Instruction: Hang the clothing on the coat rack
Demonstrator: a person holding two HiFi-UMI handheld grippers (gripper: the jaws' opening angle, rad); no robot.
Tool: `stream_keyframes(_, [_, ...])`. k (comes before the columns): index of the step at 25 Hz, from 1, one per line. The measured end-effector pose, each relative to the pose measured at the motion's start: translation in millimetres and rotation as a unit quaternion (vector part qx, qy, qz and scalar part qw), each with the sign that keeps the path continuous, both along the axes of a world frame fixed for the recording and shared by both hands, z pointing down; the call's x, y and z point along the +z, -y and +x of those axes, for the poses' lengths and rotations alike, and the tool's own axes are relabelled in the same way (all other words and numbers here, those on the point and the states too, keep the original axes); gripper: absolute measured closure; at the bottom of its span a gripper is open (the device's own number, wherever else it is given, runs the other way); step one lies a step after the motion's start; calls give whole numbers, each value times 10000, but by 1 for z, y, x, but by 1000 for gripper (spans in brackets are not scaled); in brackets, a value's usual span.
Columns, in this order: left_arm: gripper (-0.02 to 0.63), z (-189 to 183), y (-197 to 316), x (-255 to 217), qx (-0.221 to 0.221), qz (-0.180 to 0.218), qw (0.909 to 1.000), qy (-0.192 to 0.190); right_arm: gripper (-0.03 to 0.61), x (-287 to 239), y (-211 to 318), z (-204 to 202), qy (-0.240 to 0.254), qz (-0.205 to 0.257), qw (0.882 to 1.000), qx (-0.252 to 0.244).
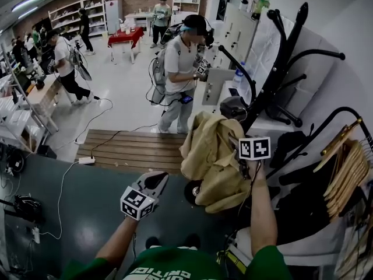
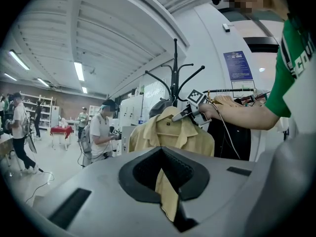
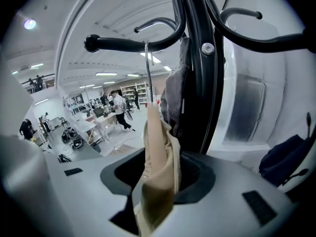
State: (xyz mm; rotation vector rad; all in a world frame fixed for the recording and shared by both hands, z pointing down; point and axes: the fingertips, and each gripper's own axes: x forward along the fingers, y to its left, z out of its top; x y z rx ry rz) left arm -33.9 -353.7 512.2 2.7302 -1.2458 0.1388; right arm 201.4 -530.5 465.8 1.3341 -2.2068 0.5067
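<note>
A tan shirt (image 1: 213,156) on a hanger hangs at the black coat rack (image 1: 274,69). In the right gripper view the hanger's metal hook (image 3: 147,73) sits over a rack arm (image 3: 128,43). The shirt's fabric (image 3: 160,157) runs between the jaws, which stand apart. My right gripper (image 1: 236,142) is at the shirt's collar and shows there in the left gripper view too (image 2: 175,118). My left gripper (image 1: 160,179) hovers lower left, apart from the shirt. The shirt (image 2: 170,132) shows at a distance through its narrow jaw gap, with nothing held.
A rail with wooden hangers (image 1: 347,168) and dark garments (image 1: 303,203) stands to the right. A grey item (image 3: 175,98) hangs on the rack pole. A person (image 1: 180,69) stands beyond the rack. A wooden platform (image 1: 134,147) and cables (image 1: 64,185) lie on the floor.
</note>
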Motion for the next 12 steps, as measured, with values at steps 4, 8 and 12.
stream_keyframes(4, [609, 0, -2, 2, 27, -17, 10000, -13, 383, -6, -9, 3, 32, 144, 9999, 64])
stream_keyframes(8, [609, 0, -3, 3, 76, -24, 10000, -38, 377, -21, -20, 14, -30, 490, 9984, 291])
stream_keyframes(12, [610, -2, -6, 5, 178, -31, 9998, -64, 377, -42, -43, 26, -136, 940, 9940, 546])
